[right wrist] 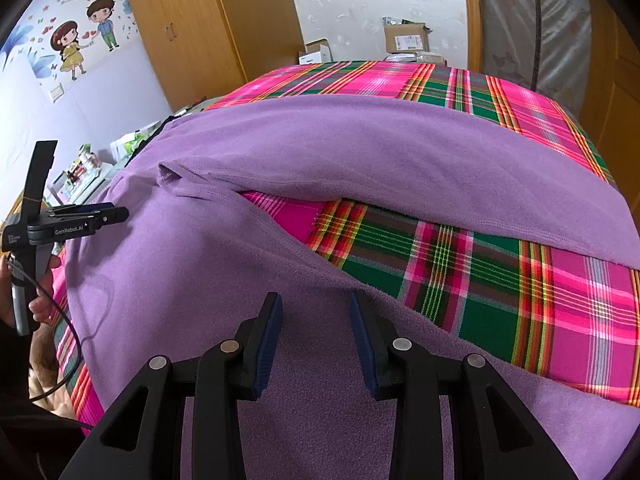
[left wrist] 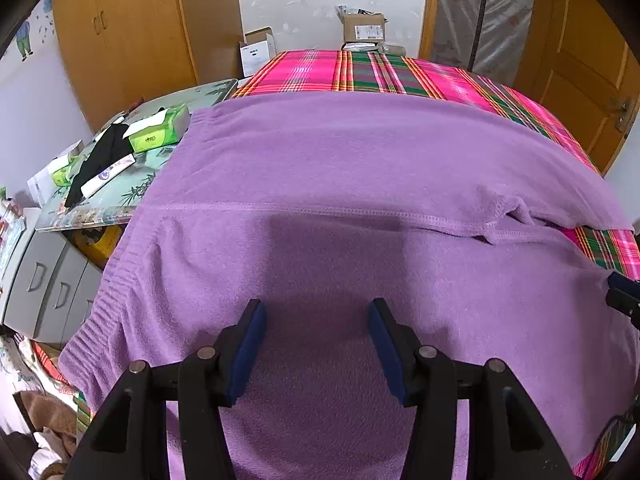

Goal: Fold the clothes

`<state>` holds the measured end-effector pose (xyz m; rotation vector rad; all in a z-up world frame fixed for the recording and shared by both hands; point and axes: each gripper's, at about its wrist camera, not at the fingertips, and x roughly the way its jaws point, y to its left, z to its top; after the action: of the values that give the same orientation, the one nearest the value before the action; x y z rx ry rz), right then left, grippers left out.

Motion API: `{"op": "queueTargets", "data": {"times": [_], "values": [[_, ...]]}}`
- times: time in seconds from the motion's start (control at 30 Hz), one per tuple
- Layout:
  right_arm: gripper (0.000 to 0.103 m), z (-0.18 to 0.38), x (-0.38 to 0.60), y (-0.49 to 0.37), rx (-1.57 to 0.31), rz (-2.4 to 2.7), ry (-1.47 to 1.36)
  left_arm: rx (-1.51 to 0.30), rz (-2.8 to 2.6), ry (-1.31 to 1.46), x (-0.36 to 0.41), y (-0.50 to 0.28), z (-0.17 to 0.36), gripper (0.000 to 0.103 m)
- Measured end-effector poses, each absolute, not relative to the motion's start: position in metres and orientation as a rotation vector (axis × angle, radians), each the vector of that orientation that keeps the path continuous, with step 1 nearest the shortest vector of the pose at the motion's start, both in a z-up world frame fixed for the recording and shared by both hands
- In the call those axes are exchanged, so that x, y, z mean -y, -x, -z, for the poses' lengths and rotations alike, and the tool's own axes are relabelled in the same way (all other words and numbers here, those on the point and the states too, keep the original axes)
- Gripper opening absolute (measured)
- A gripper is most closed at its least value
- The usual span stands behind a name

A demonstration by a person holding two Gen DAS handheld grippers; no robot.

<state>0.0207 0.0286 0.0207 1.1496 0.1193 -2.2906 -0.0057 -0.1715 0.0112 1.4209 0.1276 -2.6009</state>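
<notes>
Purple fleece garment (left wrist: 340, 160) lies spread on the plaid bedcover (left wrist: 360, 72), under and ahead of both tongs, its two leg-like parts splitting ahead-right of the right gripper (right wrist: 314, 320). Step, by judgement: pre-fold, no grip yet; left gripper (left wrist: 316, 328) and right gripper both stand open, nothing betw. pads; next move needs an edge pinched each side. Legible: "GenRobot.AI" on left gripper's body.

Left wrist view: close above the purple garment (left wrist: 320, 168), angled steeply down the bed (left wrist: 380, 68) toward the far wall. Right wrist view: same heading, further right. Shared: garment, plaid bedcover, wardrobe (right wrist: 208, 20), cardboard box (right wrist: 406, 38).
</notes>
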Motion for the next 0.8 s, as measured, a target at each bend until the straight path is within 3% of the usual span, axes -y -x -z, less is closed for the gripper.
{"op": "queueTargets", "data": {"times": [0.8], "values": [[0.038, -0.021, -0.027, -0.021, -0.147, 2.29, -1.148, -0.052, 2.481, -1.383, 0.158, 0.008, -0.013, 0.06]]}}
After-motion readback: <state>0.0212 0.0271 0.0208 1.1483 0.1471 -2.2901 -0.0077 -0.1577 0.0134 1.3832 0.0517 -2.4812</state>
